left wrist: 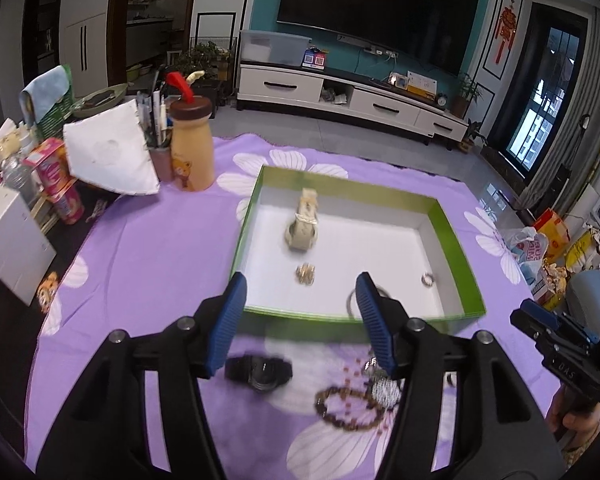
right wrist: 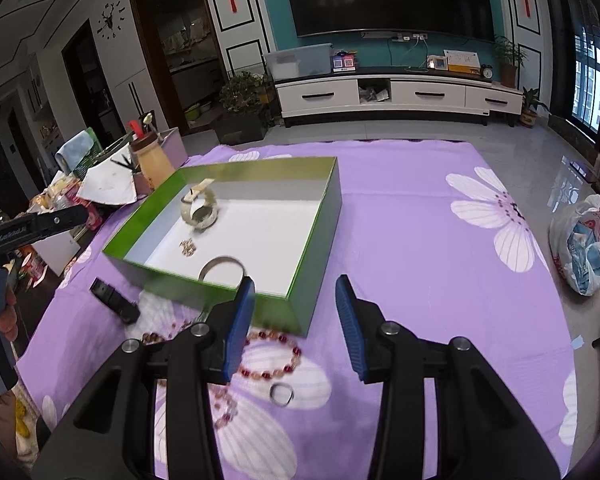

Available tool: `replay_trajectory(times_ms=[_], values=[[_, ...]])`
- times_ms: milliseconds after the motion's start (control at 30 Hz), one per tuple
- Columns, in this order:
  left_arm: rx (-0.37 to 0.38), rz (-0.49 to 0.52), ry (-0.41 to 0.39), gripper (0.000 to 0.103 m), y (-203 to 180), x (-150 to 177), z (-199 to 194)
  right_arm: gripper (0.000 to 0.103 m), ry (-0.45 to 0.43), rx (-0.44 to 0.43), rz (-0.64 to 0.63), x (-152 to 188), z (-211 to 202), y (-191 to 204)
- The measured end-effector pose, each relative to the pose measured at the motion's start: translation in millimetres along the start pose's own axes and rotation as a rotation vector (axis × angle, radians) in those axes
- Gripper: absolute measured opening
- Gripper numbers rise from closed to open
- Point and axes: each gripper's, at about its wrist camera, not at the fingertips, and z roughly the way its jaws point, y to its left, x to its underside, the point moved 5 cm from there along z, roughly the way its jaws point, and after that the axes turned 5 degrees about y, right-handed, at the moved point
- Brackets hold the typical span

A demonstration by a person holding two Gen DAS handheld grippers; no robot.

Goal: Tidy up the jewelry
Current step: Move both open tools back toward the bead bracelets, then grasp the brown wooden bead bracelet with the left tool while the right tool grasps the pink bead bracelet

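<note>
Blue-padded and spread wide with nothing between them, the jaws of the left gripper [left wrist: 300, 320] fill the bottom of the left wrist view, held above the purple floral cloth [left wrist: 148, 248]. On the near side of the green box [left wrist: 260, 184], outside it on the cloth, lie a black watch [left wrist: 259, 372], a brown bead bracelet [left wrist: 350, 408] and a sparkly silver piece [left wrist: 385, 390] that is partly hidden by the right-hand finger. Inside the box sit a cream watch [left wrist: 303, 224] toward the far wall, a small gold item [left wrist: 305, 273] nearer the front, a little ring [left wrist: 428, 279] by the right wall and a thin silver bangle [left wrist: 354, 300] against the front wall.

From the right wrist view, the right gripper [right wrist: 296, 320] is likewise wide open and empty, hanging over the cloth just in front of the box's near corner. A red bead bracelet [right wrist: 274, 356] lies just in front of that corner, and a silver ring [right wrist: 281, 394] rests a little nearer the camera than the bracelet.

The step in hand looks like picking up a loose piece for the box. The ring is small and flat on soft cloth, so the pads should come down straddling it and close slowly, without pinching fabric. The blur suggests motion; steadying first would help.
</note>
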Motion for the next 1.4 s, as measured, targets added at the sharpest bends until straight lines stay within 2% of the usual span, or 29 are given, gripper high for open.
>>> replay_trajectory(times_ms=[300, 667, 967, 1100, 1300, 1400], values=[[-0.018, 0.027, 0.075, 0.058, 4.4, 58.9, -4.8, 0.043, 0.076, -0.019, 0.002, 36.1, 5.3, 14.5], [-0.029, -0.029, 0.232, 0.059, 12.0, 124.0, 34.7, 0.043, 0.187, -0.090, -0.027, 86.9, 29.4, 42.3], [-0.034, 0.001, 0.234, 0.057, -2.3, 122.6, 52.2, 0.042, 0.205, -0.077, -0.082, 95.6, 47.4, 54.9], [-0.038, 0.023, 0.234, 0.052, -8.6, 118.8, 63.1, 0.034, 0.209, -0.059, -0.114, 95.5, 56.3, 59.7], [-0.041, 0.050, 0.231, 0.052, -16.3, 113.4, 75.3, 0.025, 0.199, -0.014, -0.155, 91.4, 63.6, 66.7], [-0.040, 0.071, 0.237, 0.038, -18.1, 114.5, 80.1, 0.021, 0.196, 0.004, -0.175, 90.8, 65.3, 68.0]])
